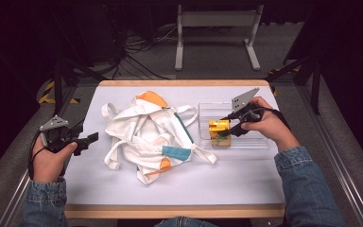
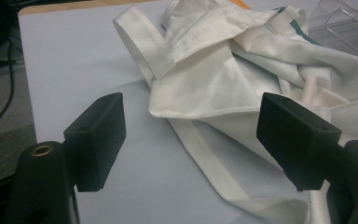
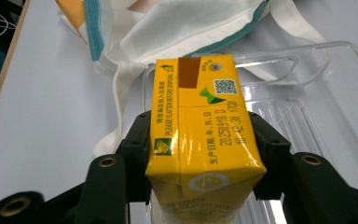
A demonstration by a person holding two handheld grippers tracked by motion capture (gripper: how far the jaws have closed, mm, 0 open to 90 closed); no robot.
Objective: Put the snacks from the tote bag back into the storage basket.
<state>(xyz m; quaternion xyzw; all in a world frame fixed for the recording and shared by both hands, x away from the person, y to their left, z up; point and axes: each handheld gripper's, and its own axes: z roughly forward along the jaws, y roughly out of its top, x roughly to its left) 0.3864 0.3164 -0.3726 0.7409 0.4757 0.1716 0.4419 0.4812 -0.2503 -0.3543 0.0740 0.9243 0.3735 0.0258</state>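
Over the clear tray (image 1: 253,142), the right claw (image 1: 223,131) grips a yellow carton (image 1: 219,132). Left claw (image 1: 89,141) hangs wide beside the bag (image 1: 146,135) on the desk (image 1: 246,175).

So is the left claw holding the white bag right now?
No, the left claw stands open above the table, its jaws apart and short of the white bag.

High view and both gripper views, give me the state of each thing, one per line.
Yellow drink carton: sealed, gripped over the clear tray.
Clear plastic tray: on the table, upright.
White tote bag: crumpled, straps loose.
Right gripper: shut on the carton.
Left gripper: open, holding nothing.
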